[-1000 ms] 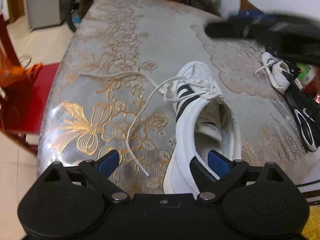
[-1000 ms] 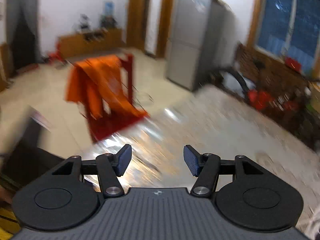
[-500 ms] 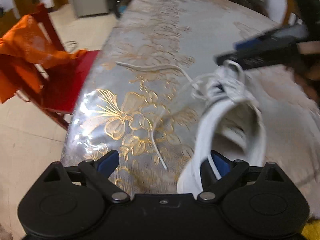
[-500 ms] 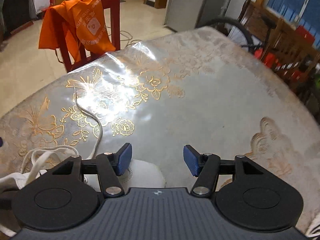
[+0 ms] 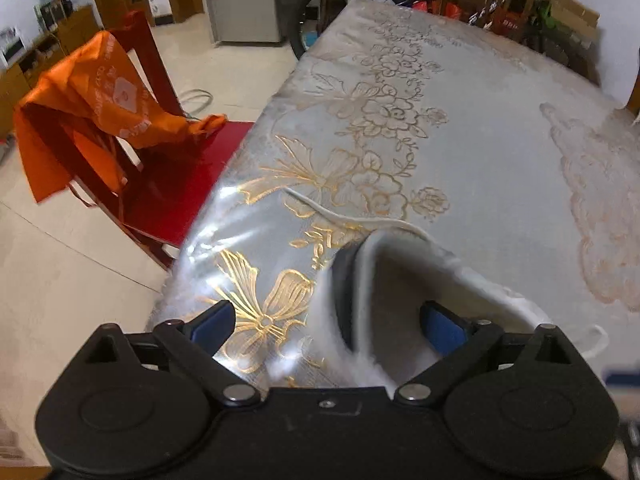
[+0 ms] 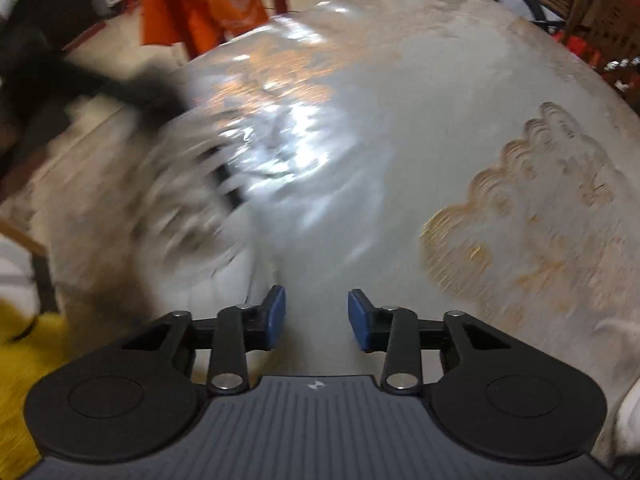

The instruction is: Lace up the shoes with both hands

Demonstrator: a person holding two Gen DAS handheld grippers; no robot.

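Now steadying | our left gripper (image 5: 326, 322) stands wide astride the white shoe's (image 5: 400, 280) heel wall, pads not pressing, we judge to brace it | right gripper (image 6: 316, 314) has just been narrowing, nothing between (blurred view) | lace (image 5: 352, 220) trails loose on table (image 5: 480, 140), shoe at near edge

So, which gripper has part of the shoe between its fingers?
The left gripper: the white shoe stands partly between its fingers. The right gripper has just been closing on nothing.
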